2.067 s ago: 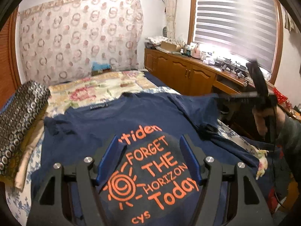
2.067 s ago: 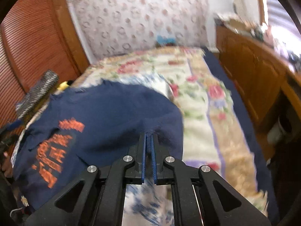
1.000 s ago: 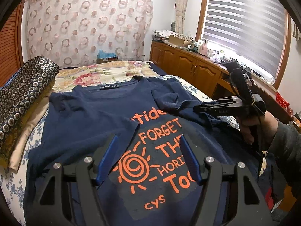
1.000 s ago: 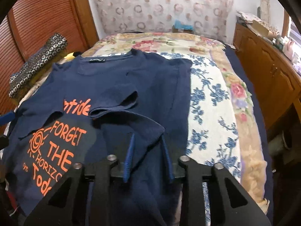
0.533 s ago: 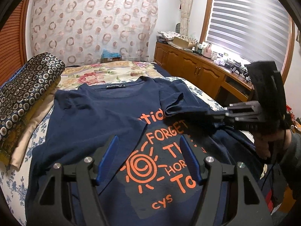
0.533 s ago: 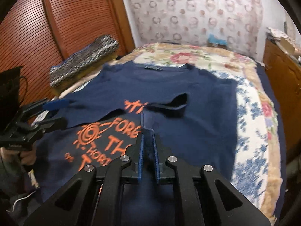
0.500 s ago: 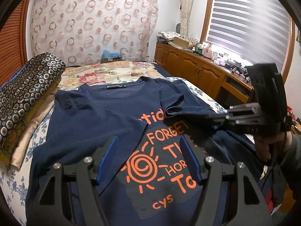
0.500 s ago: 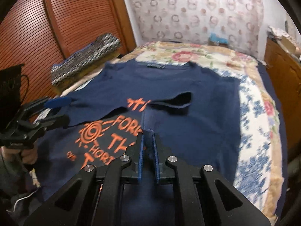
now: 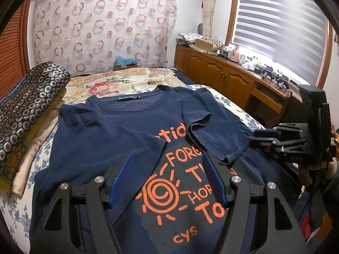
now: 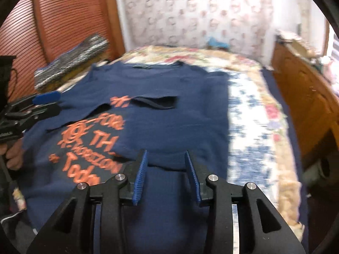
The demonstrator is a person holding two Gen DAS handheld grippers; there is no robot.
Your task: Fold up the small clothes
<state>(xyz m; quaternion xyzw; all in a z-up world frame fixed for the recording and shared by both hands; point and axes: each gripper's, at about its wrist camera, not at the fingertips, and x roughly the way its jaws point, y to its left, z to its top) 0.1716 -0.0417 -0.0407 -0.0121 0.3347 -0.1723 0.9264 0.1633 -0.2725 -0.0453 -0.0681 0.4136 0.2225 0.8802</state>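
A navy T-shirt (image 9: 118,131) with orange lettering lies face up on the bed, with both side edges and sleeves folded inward over the print. My left gripper (image 9: 167,169) is open and empty, hovering over the shirt's lower front. My right gripper (image 10: 167,169) is open and empty above the folded right side of the shirt (image 10: 173,122). The right gripper also shows in the left wrist view (image 9: 264,136) at the shirt's right edge. The left gripper shows in the right wrist view (image 10: 45,102) at the shirt's left edge.
A floral bedspread (image 9: 118,84) covers the bed. Folded patterned blankets (image 9: 27,103) are stacked along the left side. A wooden cabinet (image 9: 222,80) with clutter on top runs along the right, under a blinded window. A wooden slatted door (image 10: 63,21) stands to the left.
My right gripper opened from shut and let go of the folded right side of the shirt, which now lies on the print. My left gripper stayed open and barely moved.
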